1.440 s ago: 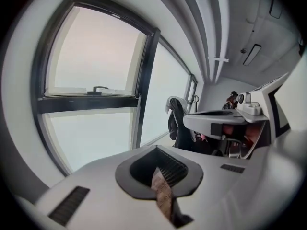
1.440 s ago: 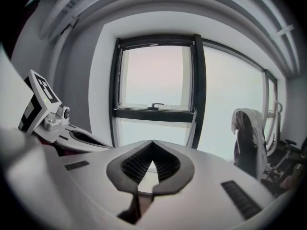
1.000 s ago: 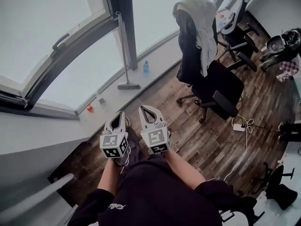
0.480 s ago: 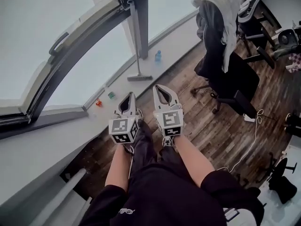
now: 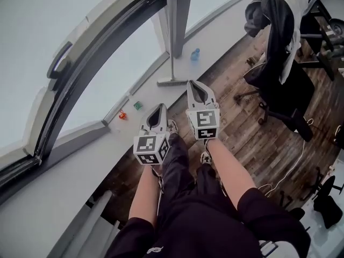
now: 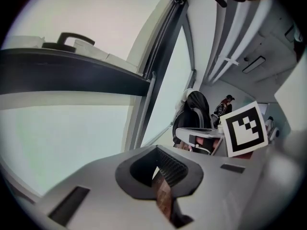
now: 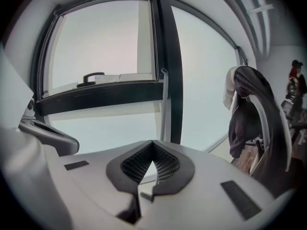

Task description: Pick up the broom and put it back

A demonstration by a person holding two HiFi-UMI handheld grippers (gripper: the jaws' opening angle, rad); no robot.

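Grey broom (image 5: 172, 81), in the head view, stands on the window ledge (image 5: 107, 144), propped against the frame (image 5: 180, 15) for support, near the left gripper (image 5: 159, 107) and right gripper (image 5: 196, 84). Left gripper view: jaws pressed together, empty. Right gripper view: jaws together, empty, facing the handle (image 7: 164, 104).

Washed-out daylight floods through the window (image 5: 113, 74); both gripper views curve at dark edges, near parts perhaps blurred.
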